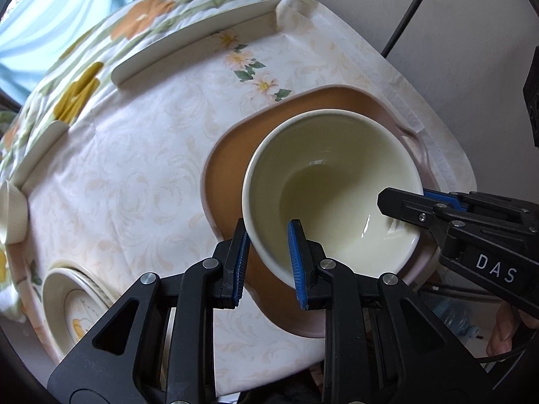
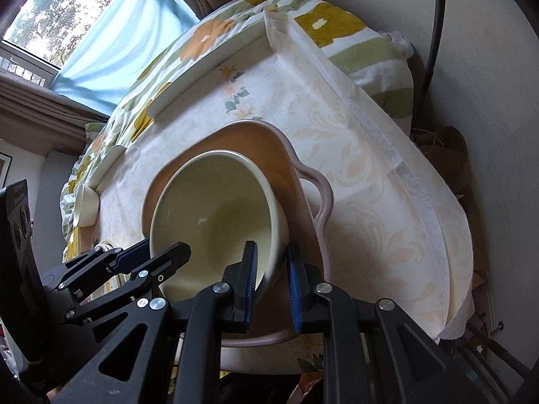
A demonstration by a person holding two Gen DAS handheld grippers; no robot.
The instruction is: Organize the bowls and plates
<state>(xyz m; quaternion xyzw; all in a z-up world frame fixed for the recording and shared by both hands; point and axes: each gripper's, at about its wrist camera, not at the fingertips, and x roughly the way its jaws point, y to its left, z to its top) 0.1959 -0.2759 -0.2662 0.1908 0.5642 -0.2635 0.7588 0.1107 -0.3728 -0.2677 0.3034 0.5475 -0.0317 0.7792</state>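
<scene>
Clamping the cream bowl's rim wall from opposite sides, the left hand-held gripper and right hand-held gripper share its weight, seemingly to seat it on the brown plate on the worktop, mouth tipped up toward the cameras.

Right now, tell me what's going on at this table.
A person is handling a large cream bowl with two handheld grippers. The left gripper and the right gripper each pinch the bowl's rim on opposite sides, one finger inside and one outside. The bowl sits over a pink-rimmed brown tray on the floral tablecloth; whether it rests on the tray is unclear. A patterned plate and a small cream cup wait at the table's edge.
</scene>
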